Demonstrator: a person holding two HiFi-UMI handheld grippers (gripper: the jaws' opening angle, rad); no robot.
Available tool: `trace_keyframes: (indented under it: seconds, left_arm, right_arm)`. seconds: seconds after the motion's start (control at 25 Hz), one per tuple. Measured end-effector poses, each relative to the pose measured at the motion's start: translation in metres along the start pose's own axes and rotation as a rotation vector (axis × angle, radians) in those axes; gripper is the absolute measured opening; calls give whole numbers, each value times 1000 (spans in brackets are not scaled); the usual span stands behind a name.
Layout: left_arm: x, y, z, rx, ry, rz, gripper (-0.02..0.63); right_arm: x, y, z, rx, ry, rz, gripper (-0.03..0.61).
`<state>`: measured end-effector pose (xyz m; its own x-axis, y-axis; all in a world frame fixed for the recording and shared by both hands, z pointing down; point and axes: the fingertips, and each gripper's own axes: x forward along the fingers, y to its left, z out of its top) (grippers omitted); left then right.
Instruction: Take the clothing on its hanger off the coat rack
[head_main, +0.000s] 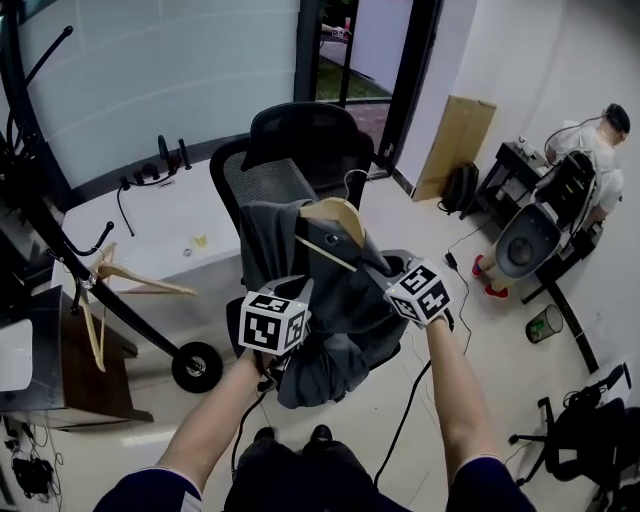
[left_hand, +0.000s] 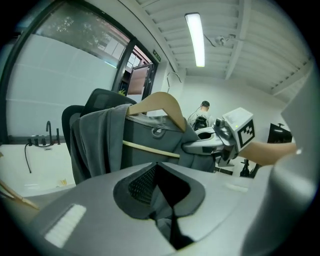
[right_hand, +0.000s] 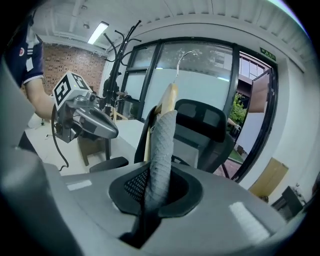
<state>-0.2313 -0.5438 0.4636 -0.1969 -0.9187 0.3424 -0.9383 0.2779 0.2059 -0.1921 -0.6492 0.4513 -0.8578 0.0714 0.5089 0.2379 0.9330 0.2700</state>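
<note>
A grey garment (head_main: 340, 300) hangs on a wooden hanger (head_main: 335, 222) with a metal hook, held in the air in front of a black office chair (head_main: 300, 150). It is off the black coat rack (head_main: 60, 240), which stands at the left. My left gripper (head_main: 300, 292) is shut on the garment's left side, with cloth (left_hand: 105, 140) in its jaws (left_hand: 167, 200). My right gripper (head_main: 388, 268) is shut on the right shoulder, and a fold of grey cloth (right_hand: 161, 150) rises from between its jaws (right_hand: 155, 195). The hanger (right_hand: 167, 100) shows edge-on above that fold.
Two empty wooden hangers (head_main: 120, 275) hang on the rack beside a white table (head_main: 160, 225). A black cable (head_main: 410, 410) trails over the floor below my arms. A seated person (head_main: 590, 150) is at the far right, near a green bin (head_main: 545, 322).
</note>
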Motion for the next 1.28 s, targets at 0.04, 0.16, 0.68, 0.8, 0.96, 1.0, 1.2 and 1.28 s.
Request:
trace_keyframes:
  seconds: [0.04, 0.16, 0.68, 0.8, 0.96, 1.0, 1.2, 1.28]
  left_arm:
    - [1, 2, -7, -10, 9, 7, 12]
    - [3, 6, -25, -40, 31, 37, 12]
    - [11, 37, -103, -137, 116, 110, 12]
    - [18, 37, -124, -153, 151, 109, 12]
    - [32, 36, -145, -167, 171, 95, 12]
    - [35, 36, -151, -172, 177, 92, 12]
    - [47, 34, -179, -195, 218, 77, 12]
    - [49, 35, -188, -201, 234, 77, 12]
  right_arm:
    - [7, 3, -5, 8, 5, 16, 18]
    - [27, 12, -22, 54, 13, 56, 18]
    - [114, 43, -106, 165, 99, 115, 17]
    - [132, 54, -131, 204, 124, 138, 17]
    - [156, 63, -162, 246, 162, 156, 17]
    - [163, 65, -171, 256, 173, 160, 18]
    - [189, 70, -210, 304, 218, 177, 18]
    - [198, 72, -222, 316, 225, 188, 20]
